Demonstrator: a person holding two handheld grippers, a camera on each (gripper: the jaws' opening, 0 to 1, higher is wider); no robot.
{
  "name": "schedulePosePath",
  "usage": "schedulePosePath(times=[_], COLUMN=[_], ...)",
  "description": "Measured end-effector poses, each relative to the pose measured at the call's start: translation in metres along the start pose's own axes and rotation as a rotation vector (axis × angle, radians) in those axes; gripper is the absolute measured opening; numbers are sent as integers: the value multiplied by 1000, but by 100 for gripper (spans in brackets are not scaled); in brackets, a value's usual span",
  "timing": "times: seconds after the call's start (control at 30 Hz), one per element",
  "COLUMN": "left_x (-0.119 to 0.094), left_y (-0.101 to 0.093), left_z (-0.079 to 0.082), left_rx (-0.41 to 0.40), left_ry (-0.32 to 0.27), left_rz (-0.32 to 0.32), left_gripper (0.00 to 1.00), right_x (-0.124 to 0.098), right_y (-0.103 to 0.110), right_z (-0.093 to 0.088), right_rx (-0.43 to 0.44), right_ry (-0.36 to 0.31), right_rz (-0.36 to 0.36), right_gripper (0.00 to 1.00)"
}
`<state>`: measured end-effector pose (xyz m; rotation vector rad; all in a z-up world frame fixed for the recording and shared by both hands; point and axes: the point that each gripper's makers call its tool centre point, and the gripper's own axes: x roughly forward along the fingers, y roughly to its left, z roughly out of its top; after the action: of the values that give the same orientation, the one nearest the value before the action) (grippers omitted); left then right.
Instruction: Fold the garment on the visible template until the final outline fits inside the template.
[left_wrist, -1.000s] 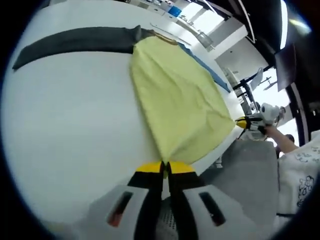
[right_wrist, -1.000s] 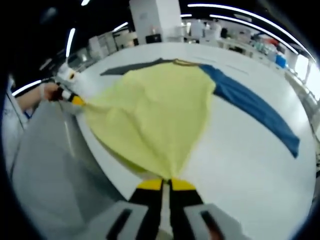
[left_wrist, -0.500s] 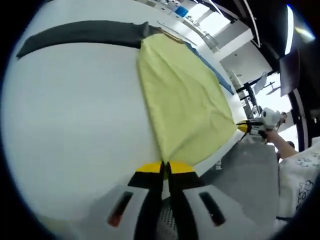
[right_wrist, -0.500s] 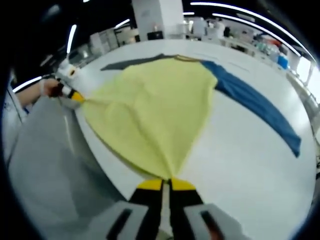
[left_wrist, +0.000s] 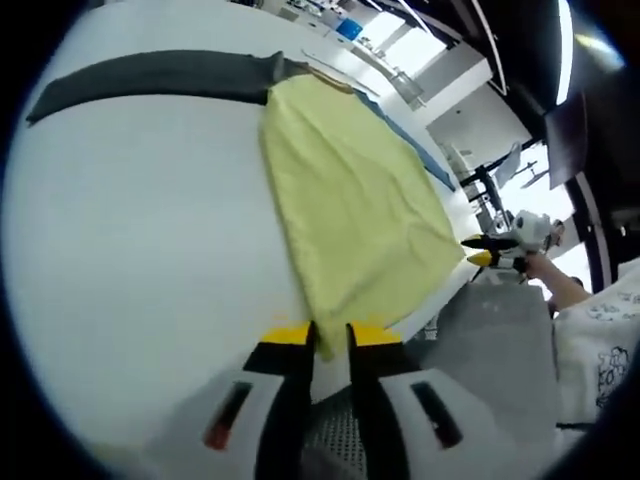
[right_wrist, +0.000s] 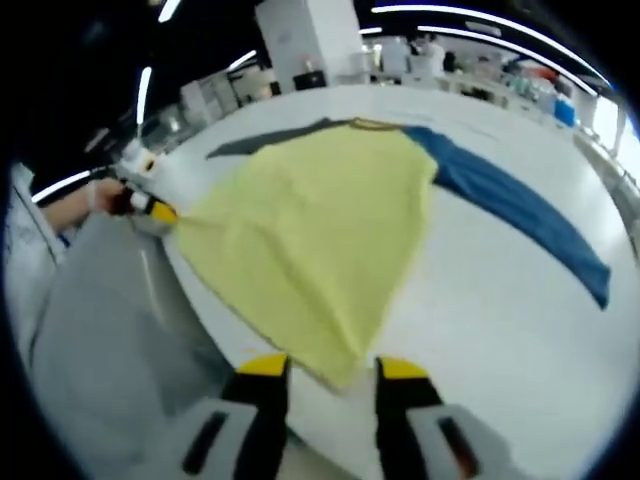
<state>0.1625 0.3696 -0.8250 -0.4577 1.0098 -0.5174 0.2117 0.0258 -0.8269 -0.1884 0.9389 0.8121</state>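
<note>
While the left gripper view looks along the white table (left_wrist: 130, 230), the left gripper (left_wrist: 330, 335) sits at the bottom centre with its yellow-tipped jaws apart, and the near corner of the yellow garment (left_wrist: 350, 210) lies just between and ahead of them, not clamped. From that corner the garment's long axis runs up the frame toward its collar at upper centre, where the dark grey sleeve (left_wrist: 150, 75) stretches off to the upper left. At the right edge the right gripper (left_wrist: 482, 250) shows beside the garment's other hem corner.

Seen in the right gripper view, the right gripper (right_wrist: 330, 368) is at bottom centre, jaws spread wide, the hem corner lying loose on the table (right_wrist: 500, 300) just ahead of the gap. The garment (right_wrist: 310, 230) reaches up to the collar at top centre; the blue sleeve (right_wrist: 520, 225) angles to the right. The left gripper (right_wrist: 150, 207) appears at mid left. Each gripper is nearest its own hem corner, so a fold would likely run along the long axis toward the collar.
</note>
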Motion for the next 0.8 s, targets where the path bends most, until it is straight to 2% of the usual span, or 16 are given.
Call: schedulePosePath(times=[0.07, 0.13, 0.17, 0.23, 0.3, 0.37, 0.47, 0.53, 0.67, 0.8], left_x=[-2, -4, -5, -7, -7, -7, -5, -4, -7, -7], left_y=[3, 6, 4, 5, 7, 9, 6, 5, 3, -1], left_z=[4, 11, 17, 23, 32, 35, 46, 49, 60, 69], left_rx=[21, 35, 70, 119, 210, 231, 345, 379, 485, 474], left_ry=[-9, -36, -60, -70, -109, -107, -137, -141, -161, -192], left_rz=[4, -10, -25, -22, -18, -8, 16, 38, 95, 75], left_gripper=[19, 30, 34, 43, 52, 67, 85, 98, 99, 99], right_x=[-2, -5, -6, -7, -8, -9, -9, -11, -13, -17], right_y=[-2, -1, -6, -10, -14, -22, -34, -41, -48, -58], right_z=[5, 13, 15, 19, 20, 19, 19, 19, 19, 20], right_rx=[13, 28, 38, 40, 47, 57, 62, 71, 88, 101], right_ry=[-20, -62, -77, -95, -106, -111, -123, -128, -129, -132], right_rz=[2, 3, -6, -15, -29, -66, -108, -126, -150, -163], right_gripper=[47, 56, 62, 69, 75, 85, 97, 99, 99, 99])
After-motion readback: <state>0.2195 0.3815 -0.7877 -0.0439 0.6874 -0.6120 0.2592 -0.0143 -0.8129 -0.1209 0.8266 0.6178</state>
